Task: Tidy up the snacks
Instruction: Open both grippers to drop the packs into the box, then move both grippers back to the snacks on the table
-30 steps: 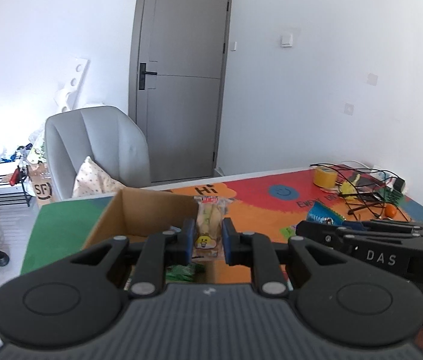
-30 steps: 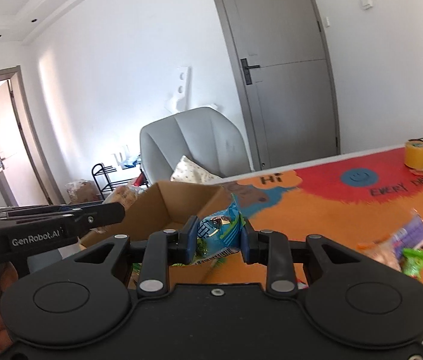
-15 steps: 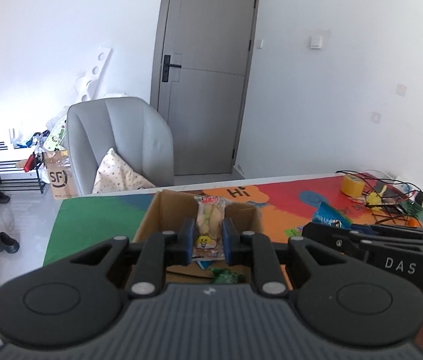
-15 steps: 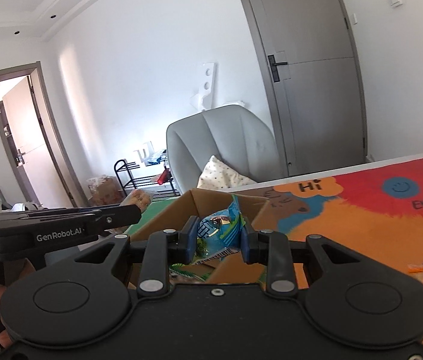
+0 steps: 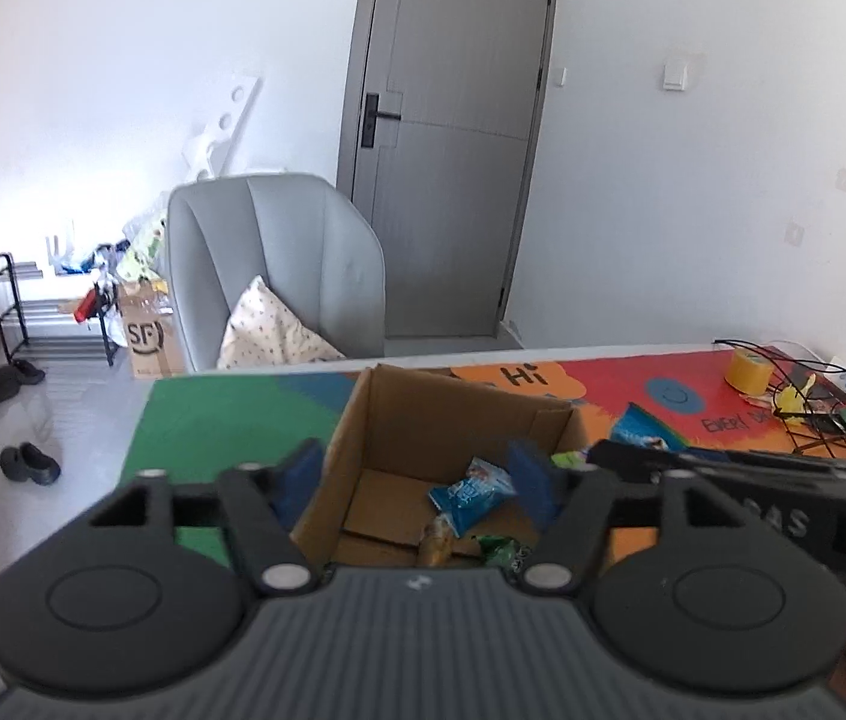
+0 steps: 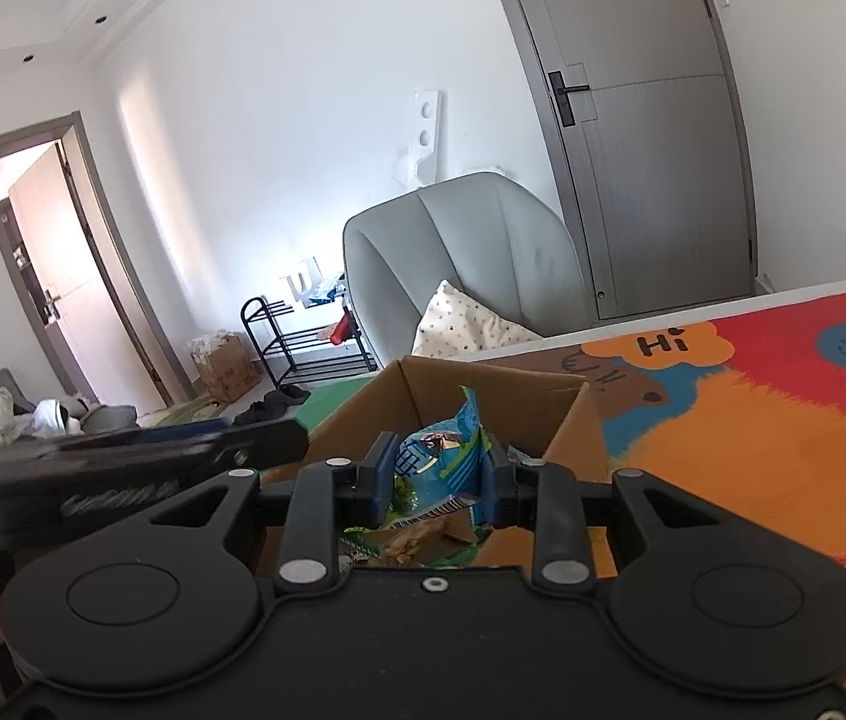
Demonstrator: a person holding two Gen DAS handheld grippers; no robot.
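We find the left gripper [image 5: 414,477] spread wide and empty above the cardboard box [image 5: 453,414]; the right gripper [image 6: 438,471] clamps a blue snack packet [image 6: 444,456] over the same box.

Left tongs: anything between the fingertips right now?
Nothing gripped. In the left wrist view the left tongs stand open over the cardboard box; only the box floor and a blue snack packet lying on it show through the gap.
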